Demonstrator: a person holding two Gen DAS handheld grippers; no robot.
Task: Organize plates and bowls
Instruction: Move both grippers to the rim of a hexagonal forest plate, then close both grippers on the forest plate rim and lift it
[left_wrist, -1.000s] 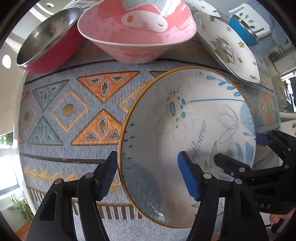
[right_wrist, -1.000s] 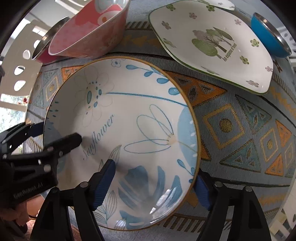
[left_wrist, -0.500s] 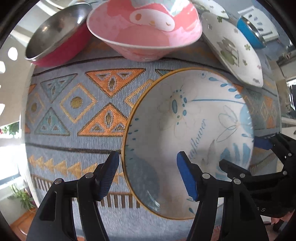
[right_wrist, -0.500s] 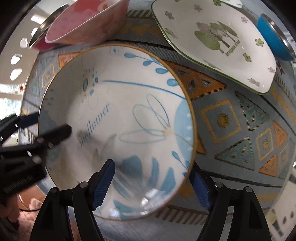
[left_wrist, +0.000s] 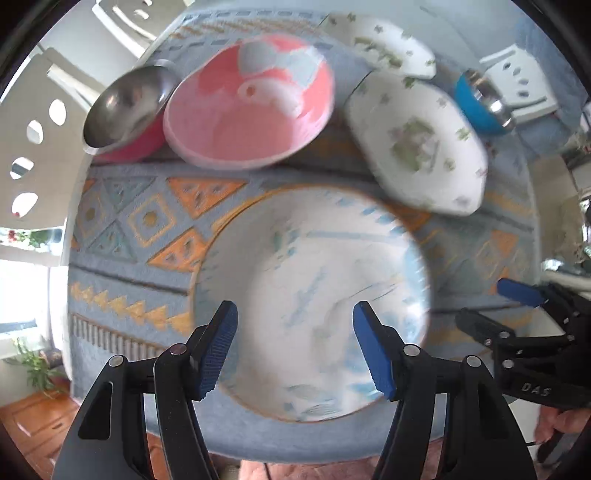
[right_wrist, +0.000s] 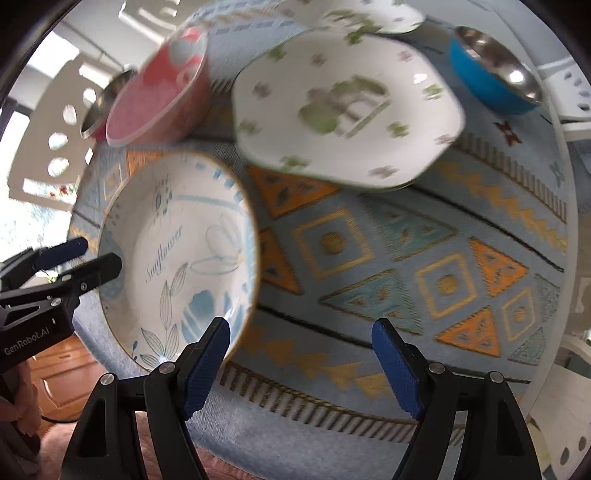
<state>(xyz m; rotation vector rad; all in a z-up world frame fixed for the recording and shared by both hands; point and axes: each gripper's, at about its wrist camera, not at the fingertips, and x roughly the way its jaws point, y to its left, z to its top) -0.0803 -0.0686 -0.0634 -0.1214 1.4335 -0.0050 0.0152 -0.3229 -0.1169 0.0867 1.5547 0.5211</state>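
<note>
Left wrist view: the left gripper (left_wrist: 293, 345) hangs with jaws spread over the near part of the sunflower plate (left_wrist: 314, 295), gripping nothing. Beyond it sit a pink bowl (left_wrist: 251, 107), a steel-lined red bowl (left_wrist: 125, 114), two white tree-print plates (left_wrist: 417, 144) and a blue bowl (left_wrist: 478, 105), all separate on the patterned tablecloth (left_wrist: 147, 229); sorting looks barely started.

Right wrist view: the right gripper (right_wrist: 301, 363) is also spread and empty, above the cloth just beside the sunflower plate's rim. Count: three plates, three bowls. The nearer tree-print plate lies unstacked, its twin behind it mostly cropped, so I judge stacking is all still ahead.
</note>
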